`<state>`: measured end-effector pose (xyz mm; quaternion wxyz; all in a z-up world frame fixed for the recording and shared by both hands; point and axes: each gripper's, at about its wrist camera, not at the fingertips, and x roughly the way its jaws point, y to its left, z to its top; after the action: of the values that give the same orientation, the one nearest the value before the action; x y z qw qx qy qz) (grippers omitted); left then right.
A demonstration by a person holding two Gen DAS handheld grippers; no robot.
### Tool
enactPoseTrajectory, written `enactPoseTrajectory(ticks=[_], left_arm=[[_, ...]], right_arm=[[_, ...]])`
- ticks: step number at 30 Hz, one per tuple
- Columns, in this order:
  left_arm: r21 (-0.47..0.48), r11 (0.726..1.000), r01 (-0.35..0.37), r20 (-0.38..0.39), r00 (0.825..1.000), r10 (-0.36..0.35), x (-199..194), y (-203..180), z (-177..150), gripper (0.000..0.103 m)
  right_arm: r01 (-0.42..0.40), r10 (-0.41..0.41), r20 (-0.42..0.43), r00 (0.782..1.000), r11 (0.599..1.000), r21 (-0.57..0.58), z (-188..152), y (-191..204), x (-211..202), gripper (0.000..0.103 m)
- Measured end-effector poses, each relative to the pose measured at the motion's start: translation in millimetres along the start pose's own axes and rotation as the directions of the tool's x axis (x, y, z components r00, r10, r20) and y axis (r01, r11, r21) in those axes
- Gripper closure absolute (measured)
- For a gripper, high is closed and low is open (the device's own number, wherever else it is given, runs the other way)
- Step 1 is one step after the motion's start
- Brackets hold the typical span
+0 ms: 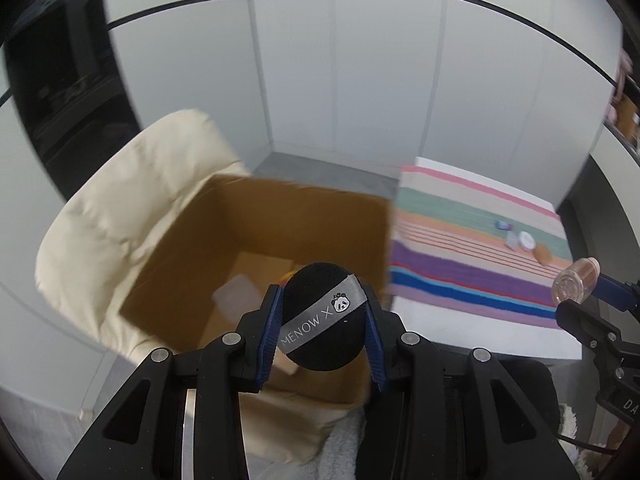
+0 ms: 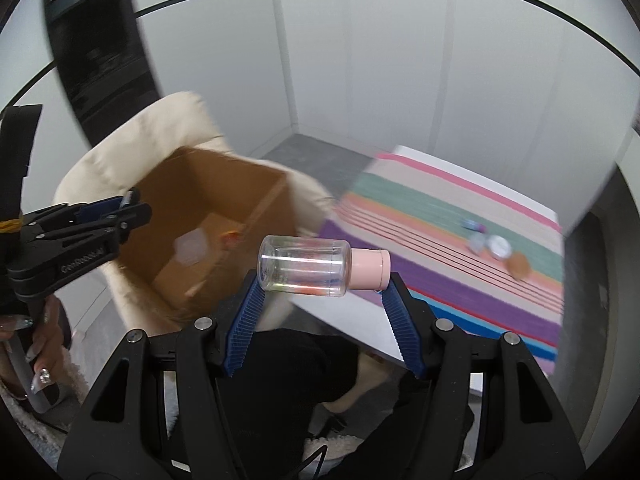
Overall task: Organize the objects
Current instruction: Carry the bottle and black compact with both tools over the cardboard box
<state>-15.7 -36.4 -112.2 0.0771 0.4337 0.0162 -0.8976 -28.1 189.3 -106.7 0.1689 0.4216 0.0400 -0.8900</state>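
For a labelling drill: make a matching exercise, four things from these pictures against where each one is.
Things:
1. black puff
2. clear bottle
3. cardboard box
4. small round items

Places:
A. on the cream chair
B. on the striped cloth
C. between the left gripper's jaws
D. between the right gripper's jaws

Pairs: 1-C, 2-D, 3-A, 4-B

Matt black foam puff (image 1: 325, 320) with satin grey ribbon, glossy clear plastic bottle (image 2: 304, 266), matt brown cardboard box (image 1: 256, 224), woven striped cloth (image 1: 472, 248)
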Motion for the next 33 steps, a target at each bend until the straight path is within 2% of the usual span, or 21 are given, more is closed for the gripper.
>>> enactPoseTrajectory(ticks=[6, 12, 23, 29, 33], left_arm=[[-0.076, 0.995, -0.070, -0.001, 0.998, 0.070, -11, 49, -15, 0.064], [-0.105, 0.992, -0.073, -0.012, 0.997, 0.072, -11, 69, -16, 0.064], [-0.128, 0.988, -0.091, -0.038, 0.995, 0.087, 28, 86, 8, 0.064], [-0.165, 0.980, -0.111, -0.125, 0.988, 0.091, 74, 99, 22, 0.064], [-0.183, 0.973, -0.144, -0.135, 0.983, 0.120, 93, 108, 37, 0.064]], right_arm=[[-0.093, 0.094, 0.000, 0.996, 0.989, -0.116, 16, 66, 13, 0.040], [-0.139, 0.137, -0.024, 0.990, 0.971, -0.192, 18, 111, 23, 0.040], [-0.142, 0.130, -0.068, 0.989, 0.966, -0.218, 31, 123, 66, 0.040], [-0.145, 0.128, -0.086, 0.988, 0.962, -0.232, 47, 129, 94, 0.040], [-0.154, 0.133, -0.103, 0.986, 0.961, -0.231, 58, 131, 117, 0.040]])
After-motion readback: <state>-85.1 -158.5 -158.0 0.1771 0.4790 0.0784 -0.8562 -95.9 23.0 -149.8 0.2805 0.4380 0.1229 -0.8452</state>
